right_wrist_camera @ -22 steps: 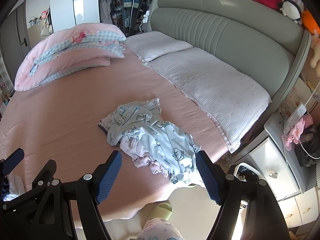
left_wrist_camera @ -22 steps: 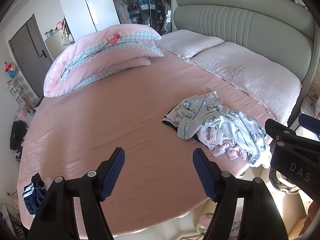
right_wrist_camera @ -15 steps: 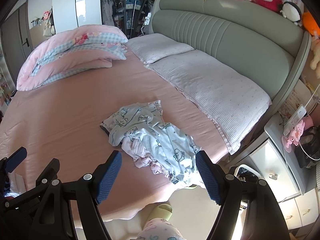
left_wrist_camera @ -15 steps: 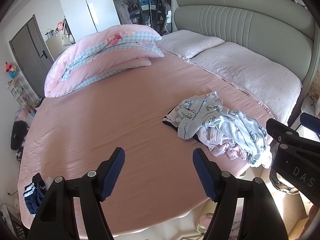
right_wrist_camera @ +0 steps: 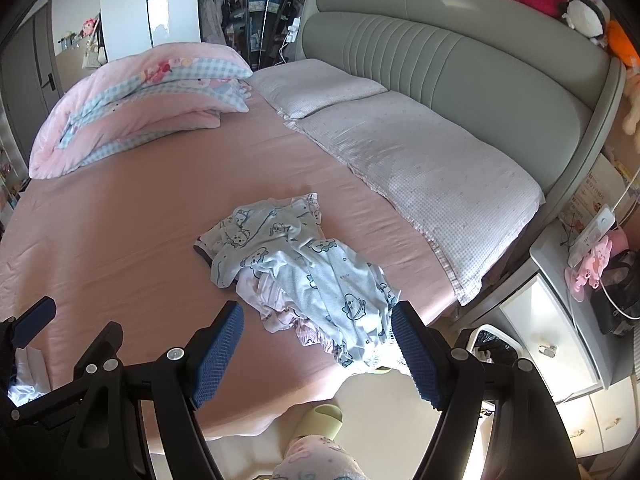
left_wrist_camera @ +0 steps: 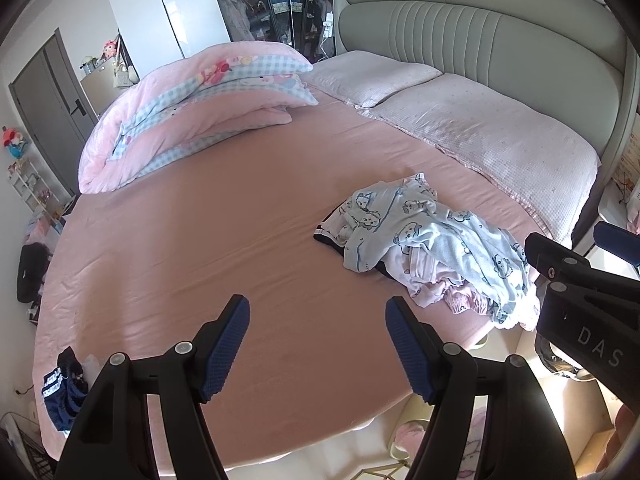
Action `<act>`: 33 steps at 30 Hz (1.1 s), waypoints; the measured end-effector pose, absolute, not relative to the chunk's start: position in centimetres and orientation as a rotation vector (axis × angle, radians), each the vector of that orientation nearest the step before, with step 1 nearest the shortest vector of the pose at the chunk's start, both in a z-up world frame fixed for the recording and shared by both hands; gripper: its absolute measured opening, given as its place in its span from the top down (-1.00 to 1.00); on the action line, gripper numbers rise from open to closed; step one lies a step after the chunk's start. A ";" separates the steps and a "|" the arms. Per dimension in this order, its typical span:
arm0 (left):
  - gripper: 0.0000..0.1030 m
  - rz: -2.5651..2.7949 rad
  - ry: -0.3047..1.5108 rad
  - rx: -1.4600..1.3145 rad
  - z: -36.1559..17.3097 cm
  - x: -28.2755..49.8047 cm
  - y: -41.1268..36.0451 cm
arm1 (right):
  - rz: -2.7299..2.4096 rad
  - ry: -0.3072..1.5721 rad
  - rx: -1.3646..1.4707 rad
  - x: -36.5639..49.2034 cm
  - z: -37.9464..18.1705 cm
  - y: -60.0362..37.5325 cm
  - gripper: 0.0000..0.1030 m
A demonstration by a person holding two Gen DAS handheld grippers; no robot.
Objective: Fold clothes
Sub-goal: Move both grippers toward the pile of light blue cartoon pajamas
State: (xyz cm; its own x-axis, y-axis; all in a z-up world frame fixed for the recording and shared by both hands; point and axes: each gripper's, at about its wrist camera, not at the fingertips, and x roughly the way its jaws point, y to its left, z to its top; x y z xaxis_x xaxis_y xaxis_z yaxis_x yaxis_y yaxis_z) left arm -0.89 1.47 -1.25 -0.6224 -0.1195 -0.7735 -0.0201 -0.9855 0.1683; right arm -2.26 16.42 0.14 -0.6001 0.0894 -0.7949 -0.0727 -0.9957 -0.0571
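The clothes (right_wrist_camera: 304, 276) lie heaped near the bed (left_wrist_camera: 200, 240) edge, their long axis running away from me. My right hand-held gripper (right_wrist_camera: 318, 352) hangs nearer, just before them, jaws wide and empty. My left hand-held gripper (left_wrist_camera: 318, 348), also empty and open, hangs over bare sheet, the heap to its right.

Home bedrm: bed (left_wrist_camera: 240, 220), pillows (left_wrist_camera: 480, 128), wardrobe (left_wrist_camera: 160, 12).

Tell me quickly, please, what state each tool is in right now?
Left tool: open, holding nothing, above the pink sheet.
Right tool: open, holding nothing, near the crumpled clothes pile.
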 end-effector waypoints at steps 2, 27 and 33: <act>-0.34 -2.768 -0.252 1.357 -1.6 -1.3 1.6 | 2.730 -0.019 -1.363 -2.5 -0.1 16.8 -0.48; -0.34 -2.864 -0.187 1.583 -8.4 -6.4 5.1 | 2.550 0.379 -1.630 -7.6 -9.4 24.6 -0.48; -0.34 -2.923 -0.278 1.600 -9.7 -6.9 7.1 | 2.507 0.393 -1.689 -8.1 -11.0 25.2 -0.48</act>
State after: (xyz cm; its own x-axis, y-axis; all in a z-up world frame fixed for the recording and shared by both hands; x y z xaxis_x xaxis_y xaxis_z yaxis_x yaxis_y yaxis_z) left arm -6.86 7.11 -9.73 -0.5265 0.0964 -0.8447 -0.2540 -0.9660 0.0481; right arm -8.11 25.16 -10.96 -0.3828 -0.0663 -0.9214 -0.2189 -0.9625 0.1602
